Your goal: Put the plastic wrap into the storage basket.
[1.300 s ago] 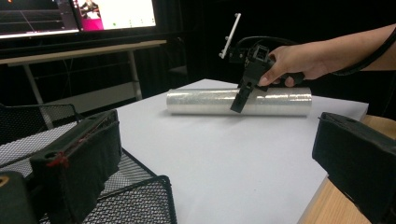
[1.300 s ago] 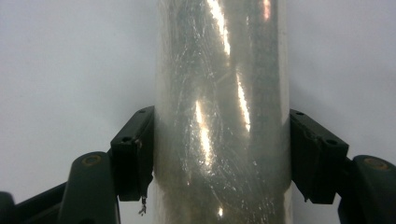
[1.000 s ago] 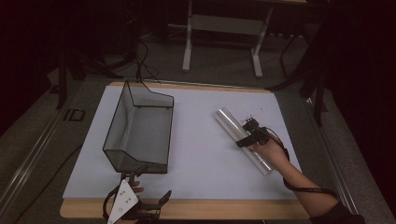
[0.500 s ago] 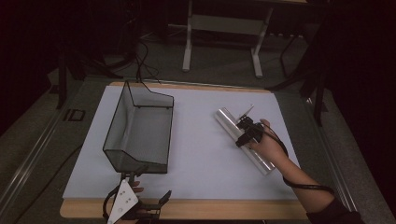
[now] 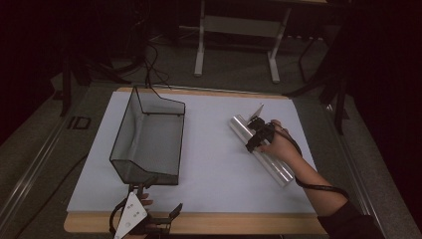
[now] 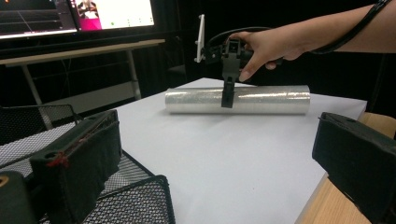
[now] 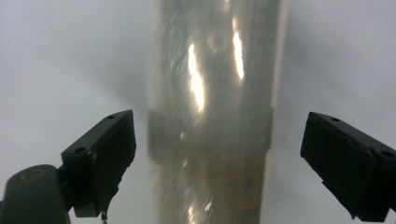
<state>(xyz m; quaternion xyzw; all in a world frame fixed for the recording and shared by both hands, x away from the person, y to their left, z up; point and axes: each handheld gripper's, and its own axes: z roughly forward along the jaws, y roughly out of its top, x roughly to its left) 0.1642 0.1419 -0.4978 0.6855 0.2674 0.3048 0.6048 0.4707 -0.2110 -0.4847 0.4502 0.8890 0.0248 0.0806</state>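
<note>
The roll of clear film (image 5: 260,150) lay on the white table cover (image 5: 214,164), on the right half, running slantwise from its far end near the middle of the table toward the near right corner; in the left gripper view it (image 6: 238,100) sat flat and well apart from the basket. The right gripper (image 5: 255,135) hovered over the roll's far half, pointing down at it, its jaws having just opened wide. In the right gripper view the shiny tube (image 7: 212,112) stood between the two pads with clear gaps on both sides, so nothing was pressed or held.

Farther left stood the black wire mesh basket (image 5: 149,142), empty as far as could be seen, its long side running away from the person. The left gripper (image 5: 144,224) waited at the near table edge just below the basket, its jaws wide apart and bare, one pad (image 6: 79,163) close beside the mesh rim (image 6: 140,186).

The risk from here seemed to lie in the roll's round, slick surface: a closing grip set off-centre could squeeze it sideways and send it rolling toward the table's right edge. Grabbed near one end, the long tube might also tip and slip out when lifted, or strike the basket's wall on the way in
</note>
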